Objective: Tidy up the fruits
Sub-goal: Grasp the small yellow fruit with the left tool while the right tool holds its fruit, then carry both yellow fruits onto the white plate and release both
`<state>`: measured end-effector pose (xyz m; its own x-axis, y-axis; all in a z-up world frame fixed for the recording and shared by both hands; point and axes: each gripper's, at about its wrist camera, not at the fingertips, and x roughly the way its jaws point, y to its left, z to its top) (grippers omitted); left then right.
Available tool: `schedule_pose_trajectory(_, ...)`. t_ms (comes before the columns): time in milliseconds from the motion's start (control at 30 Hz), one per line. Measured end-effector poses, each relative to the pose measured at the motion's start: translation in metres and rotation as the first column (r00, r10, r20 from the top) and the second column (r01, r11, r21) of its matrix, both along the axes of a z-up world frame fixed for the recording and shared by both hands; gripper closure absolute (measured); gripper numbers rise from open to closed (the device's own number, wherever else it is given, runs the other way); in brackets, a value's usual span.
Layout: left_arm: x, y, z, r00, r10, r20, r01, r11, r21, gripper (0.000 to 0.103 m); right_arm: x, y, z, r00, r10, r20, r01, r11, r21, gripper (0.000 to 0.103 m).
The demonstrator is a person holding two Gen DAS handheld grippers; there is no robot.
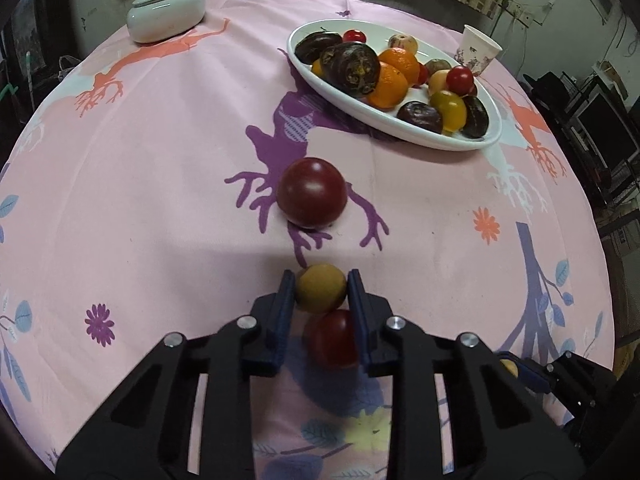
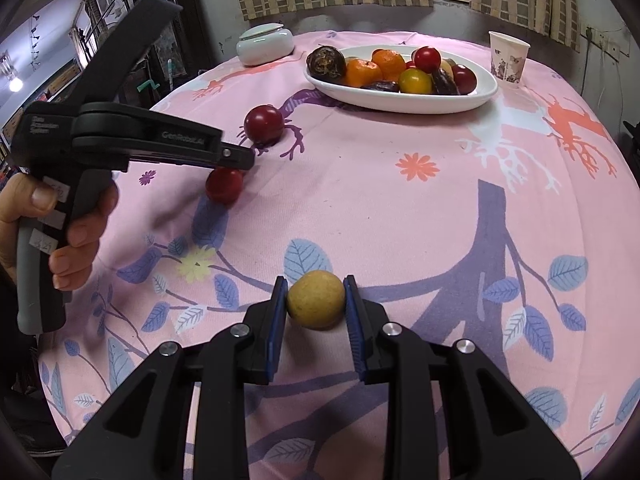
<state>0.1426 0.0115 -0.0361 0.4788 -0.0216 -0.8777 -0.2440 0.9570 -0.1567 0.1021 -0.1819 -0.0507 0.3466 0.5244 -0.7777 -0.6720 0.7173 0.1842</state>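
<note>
My left gripper [image 1: 321, 280] is shut on a small yellow-brown fruit [image 1: 320, 289], held above the cloth. A red fruit [image 1: 332, 338] lies on the cloth under the fingers, and a larger dark red fruit [image 1: 312, 193] lies ahead. My right gripper [image 2: 316, 286] is shut on another yellow fruit [image 2: 316, 299] near the table's front. The white oval plate [image 1: 400, 130] at the far right holds several oranges, dark fruits, red and yellow ones. In the right wrist view the left gripper [image 2: 244, 159] hangs over the small red fruit [image 2: 224, 185], with the dark red one [image 2: 264, 124] and the plate [image 2: 400, 100] beyond.
A pink patterned cloth [image 1: 160, 200] covers the round table. A white lidded ceramic jar [image 1: 166, 12] stands at the far left. A paper cup [image 1: 478, 51] stands behind the plate, near the table's far right edge. Furniture surrounds the table.
</note>
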Motion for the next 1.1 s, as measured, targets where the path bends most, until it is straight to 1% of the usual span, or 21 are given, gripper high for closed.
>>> schedule_pose_trajectory(67,-0.002,-0.006,0.000,1.000,-0.031,0.000,0.031,0.999,0.010,0.076,0.000,-0.001,0.000,1.000,-0.003,-0.001,0.003,1.000,-0.001,0.075)
schedule_pose_trajectory(133,-0.006,-0.007,0.003,1.000,-0.014,0.011,0.014,0.999,0.033,0.076,0.001,-0.001,0.000,1.000,-0.008,0.000,0.008,1.000,0.002,0.075)
schedule_pose_trajectory(233,-0.011,-0.005,0.009,1.000,-0.007,0.026,0.006,1.000,0.026,0.076,0.002,-0.003,0.001,1.000,-0.021,0.009,0.021,1.000,0.006,0.075)
schedule_pose_trajectory(300,-0.015,-0.005,0.013,0.999,-0.007,0.038,0.006,0.999,0.044,0.076,0.002,-0.005,0.002,0.999,-0.030,0.018,0.029,1.000,0.007,0.075)
schedule_pose_trajectory(533,-0.031,-0.007,0.031,0.994,-0.037,0.107,0.025,0.993,0.114,0.076,0.003,-0.008,0.004,0.998,-0.051,0.037,0.050,0.999,0.020,0.075)
schedule_pose_trajectory(667,-0.040,-0.009,0.041,0.986,-0.061,0.155,0.035,0.985,0.167,0.076,0.005,-0.011,0.006,0.995,-0.078,0.059,0.077,0.997,0.030,0.075)
schedule_pose_trajectory(767,-0.045,-0.009,0.048,0.980,-0.074,0.184,0.041,0.983,0.178,0.076,0.008,-0.014,0.009,0.990,-0.115,0.078,0.113,0.993,0.036,0.075)
schedule_pose_trajectory(833,-0.046,-0.008,0.053,0.976,-0.083,0.200,0.046,0.982,0.181,0.076,0.010,-0.016,0.013,0.985,-0.144,0.095,0.141,0.989,0.035,0.075)
schedule_pose_trajectory(967,-0.041,-0.008,0.066,0.967,-0.106,0.232,0.061,0.979,0.193,0.076,0.012,-0.020,0.030,0.976,-0.183,0.115,0.176,0.982,0.074,0.075)
schedule_pose_trajectory(1100,-0.030,-0.012,0.074,0.959,-0.138,0.249,0.085,0.974,0.210,0.076,0.022,-0.016,0.053,0.965,-0.191,0.182,0.182,0.981,0.066,0.075)
